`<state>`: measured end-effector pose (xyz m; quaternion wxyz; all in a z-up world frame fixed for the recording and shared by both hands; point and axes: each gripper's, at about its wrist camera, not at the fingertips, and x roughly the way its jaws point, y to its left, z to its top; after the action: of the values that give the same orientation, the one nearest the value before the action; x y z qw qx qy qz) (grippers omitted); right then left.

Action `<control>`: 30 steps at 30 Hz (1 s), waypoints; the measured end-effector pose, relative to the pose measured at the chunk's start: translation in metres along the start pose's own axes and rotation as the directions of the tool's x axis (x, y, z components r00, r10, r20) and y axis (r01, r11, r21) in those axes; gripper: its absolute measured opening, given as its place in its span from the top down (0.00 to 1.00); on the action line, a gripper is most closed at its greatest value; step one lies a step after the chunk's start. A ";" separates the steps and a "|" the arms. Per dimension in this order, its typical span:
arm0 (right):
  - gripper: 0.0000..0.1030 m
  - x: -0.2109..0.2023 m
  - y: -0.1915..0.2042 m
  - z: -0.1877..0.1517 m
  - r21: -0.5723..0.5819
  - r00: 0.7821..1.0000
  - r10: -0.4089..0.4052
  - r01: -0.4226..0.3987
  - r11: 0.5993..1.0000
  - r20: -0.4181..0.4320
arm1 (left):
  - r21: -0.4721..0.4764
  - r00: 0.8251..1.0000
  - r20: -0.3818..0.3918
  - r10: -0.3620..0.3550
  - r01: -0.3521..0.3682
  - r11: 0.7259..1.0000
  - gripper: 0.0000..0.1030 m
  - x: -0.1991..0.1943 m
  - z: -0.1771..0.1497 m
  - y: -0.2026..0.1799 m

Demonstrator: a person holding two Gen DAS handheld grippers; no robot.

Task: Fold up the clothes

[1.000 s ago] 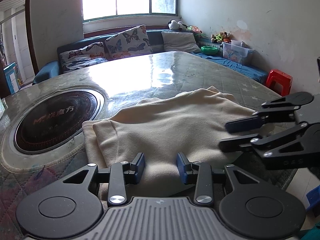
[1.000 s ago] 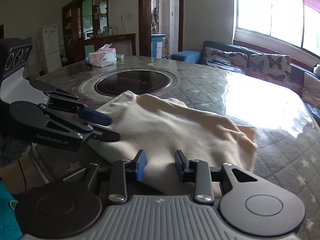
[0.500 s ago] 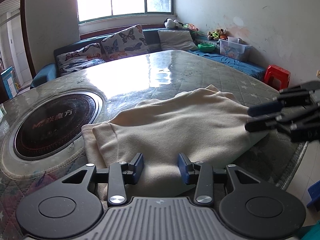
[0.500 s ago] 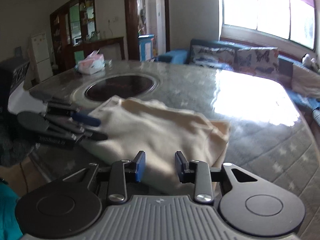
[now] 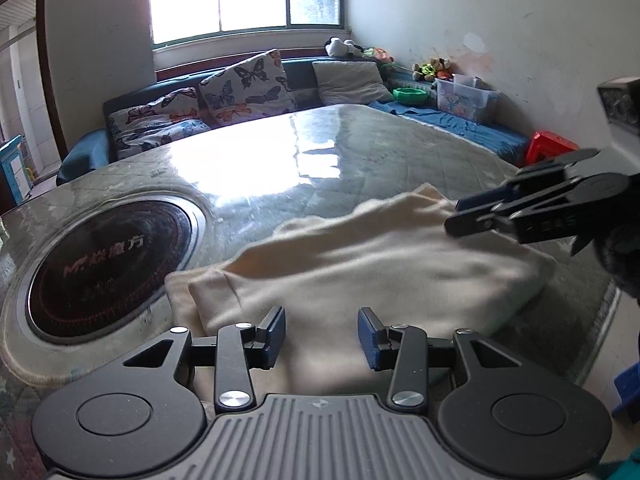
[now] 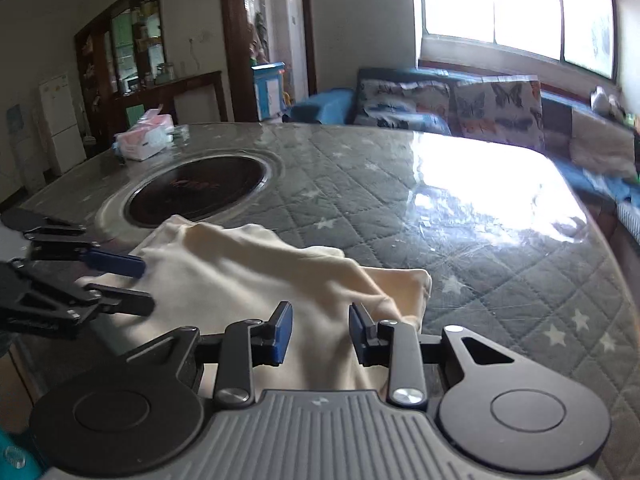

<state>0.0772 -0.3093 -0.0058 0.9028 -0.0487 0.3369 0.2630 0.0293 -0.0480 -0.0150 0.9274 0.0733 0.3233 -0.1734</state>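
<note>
Cream garment [image 5: 372, 264] lying on the quilted tabletop [image 5: 340, 152], beside the round inset burner [image 5: 108, 264] — already doubled into a compact, layered bundle, its edges uneven. Left hand-held gripper [image 5: 322, 338]: jaws partly apart over the near edge of the cloth, pads not pressing it. Right hand-held gripper [image 6: 320, 332]: jaws partly apart, a fold of fabric rising between them; whether they pinch it cannot be told. Judged stage — mid-fold; a further fold and squaring of the edges appear to remain.

Cream garment [image 5: 360, 276], star-patterned grey table [image 6: 400, 184]
</note>
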 end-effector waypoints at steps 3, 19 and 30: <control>0.72 0.016 -0.009 0.001 0.020 0.998 -0.037 0.038 0.999 -0.045 | -0.013 1.000 -0.005 0.013 -0.013 1.000 0.58 0.006 0.005 0.009; 0.79 0.049 0.006 0.032 0.015 0.999 0.017 -0.016 1.000 -0.029 | -0.096 0.999 -0.034 -0.002 -0.002 0.995 0.64 0.051 0.033 0.040; 0.82 0.037 0.020 0.033 -0.020 1.000 0.019 -0.019 1.000 -0.003 | -0.151 1.000 -0.019 0.014 -0.017 0.988 0.63 0.045 0.026 0.053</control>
<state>0.1092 -0.2669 -0.0020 0.8993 -0.0549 0.3358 0.2747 0.0972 -0.0173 -0.0218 0.9287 0.0067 0.3432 -0.1404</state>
